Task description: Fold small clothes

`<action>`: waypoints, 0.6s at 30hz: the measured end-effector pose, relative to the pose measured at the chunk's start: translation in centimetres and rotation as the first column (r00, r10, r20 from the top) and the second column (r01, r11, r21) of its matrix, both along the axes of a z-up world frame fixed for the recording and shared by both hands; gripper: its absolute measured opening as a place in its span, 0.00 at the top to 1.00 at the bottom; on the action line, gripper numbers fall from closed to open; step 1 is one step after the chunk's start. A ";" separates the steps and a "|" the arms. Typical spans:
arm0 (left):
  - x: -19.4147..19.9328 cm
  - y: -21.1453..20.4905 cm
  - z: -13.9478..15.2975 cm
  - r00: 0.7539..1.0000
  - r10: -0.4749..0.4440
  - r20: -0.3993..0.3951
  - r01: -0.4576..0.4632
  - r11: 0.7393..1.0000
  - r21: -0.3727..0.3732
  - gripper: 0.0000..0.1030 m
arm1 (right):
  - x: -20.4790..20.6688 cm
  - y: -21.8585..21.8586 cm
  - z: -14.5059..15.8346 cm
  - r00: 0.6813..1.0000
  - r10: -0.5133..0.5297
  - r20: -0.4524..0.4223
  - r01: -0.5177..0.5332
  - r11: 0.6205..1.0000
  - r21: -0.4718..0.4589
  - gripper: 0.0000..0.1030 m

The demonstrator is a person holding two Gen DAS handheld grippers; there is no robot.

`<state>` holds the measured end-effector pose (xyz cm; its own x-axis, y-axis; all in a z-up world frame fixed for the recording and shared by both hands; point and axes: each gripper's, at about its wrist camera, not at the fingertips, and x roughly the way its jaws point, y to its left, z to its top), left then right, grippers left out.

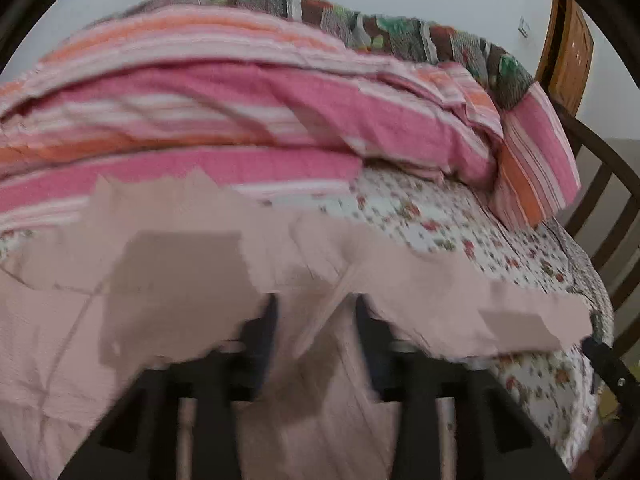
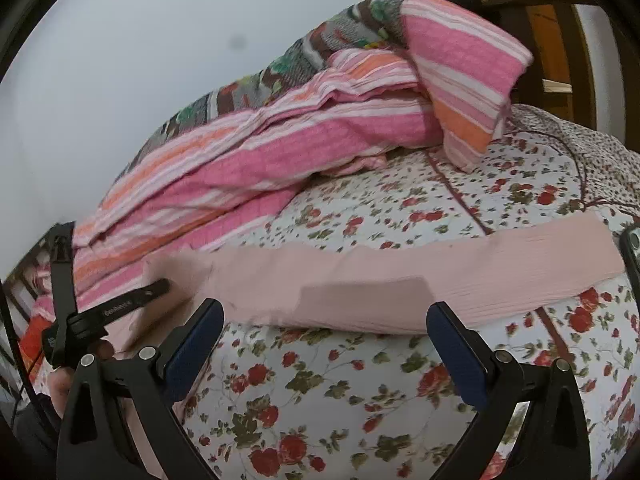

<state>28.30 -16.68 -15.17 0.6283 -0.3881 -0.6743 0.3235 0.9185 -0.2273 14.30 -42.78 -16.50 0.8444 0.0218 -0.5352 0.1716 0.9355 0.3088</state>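
A pale pink garment (image 2: 400, 276) lies as a long folded strip across the floral bedspread (image 2: 320, 400). My right gripper (image 2: 324, 306) hangs just in front of its near edge, jaws wide open and nothing between them. In the blurred left wrist view the same pink garment (image 1: 180, 248) is bunched up close. A loose fold of it hangs between the parted fingers of my left gripper (image 1: 318, 316), which is open. The right wrist view shows one black finger (image 2: 136, 298) of the left gripper over the garment's left end, with a hand (image 2: 60, 384) below it.
A pink and orange striped blanket (image 1: 280, 100) is heaped along the far side of the bed, with a patchwork quilt (image 1: 400, 28) behind it. Dark wooden rails (image 1: 600, 220) and a wooden door (image 1: 572, 52) stand to the right. A dark phone-like object (image 2: 632, 248) lies by the garment's right end.
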 end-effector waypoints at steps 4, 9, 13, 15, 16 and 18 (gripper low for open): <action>-2.0 3.3 1.7 0.995 0.052 0.080 -0.048 0.997 -0.058 0.25 | 1.0 1.9 -0.1 0.999 0.037 -0.014 -0.037 0.999 -0.001 0.02; -4.0 11.1 3.3 0.971 0.191 0.141 -0.188 0.981 -0.041 0.25 | 2.5 5.9 -0.2 0.991 0.135 -0.008 -0.135 0.991 0.024 0.10; -5.2 18.5 2.4 0.930 0.334 0.151 -0.337 0.941 -0.005 0.25 | 4.3 9.4 -0.9 0.973 0.225 -0.049 -0.223 0.974 0.033 0.51; -5.4 21.7 1.6 0.914 0.373 0.161 -0.379 0.925 0.011 0.25 | 5.3 11.1 -1.7 0.960 0.266 -0.085 -0.263 0.964 0.036 0.69; -5.3 22.9 1.1 0.906 0.390 0.164 -0.397 0.918 0.010 0.25 | 5.8 11.8 -1.9 0.957 0.274 -0.098 -0.273 0.962 0.026 0.69; -4.3 24.7 0.0 0.900 0.419 0.119 -0.418 0.908 -0.037 0.25 | 7.1 13.0 -2.1 0.950 0.281 -0.134 -0.285 0.959 -0.009 0.69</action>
